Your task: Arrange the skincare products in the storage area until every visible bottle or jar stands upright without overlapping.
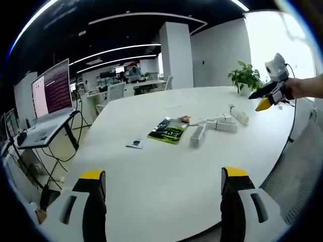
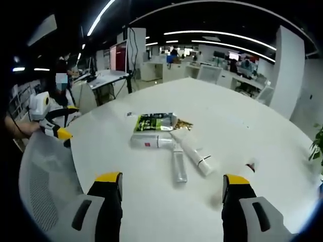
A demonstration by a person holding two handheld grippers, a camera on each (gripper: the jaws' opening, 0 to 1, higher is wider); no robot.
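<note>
Left hand-held gripper (image 1: 161, 186): jaws wide apart, empty.
Tubes (image 2: 179, 148): lying crossed beside green packet (image 2: 154, 122), mid-desk (image 2: 262, 131).
Right hand-held gripper (image 2: 171, 189): wide apart, empty.
Risk: round tubes may roll away from packet.

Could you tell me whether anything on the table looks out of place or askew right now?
Yes: the white tubes lie flat in a loose, touching cluster beside the green packet instead of standing upright.
</note>
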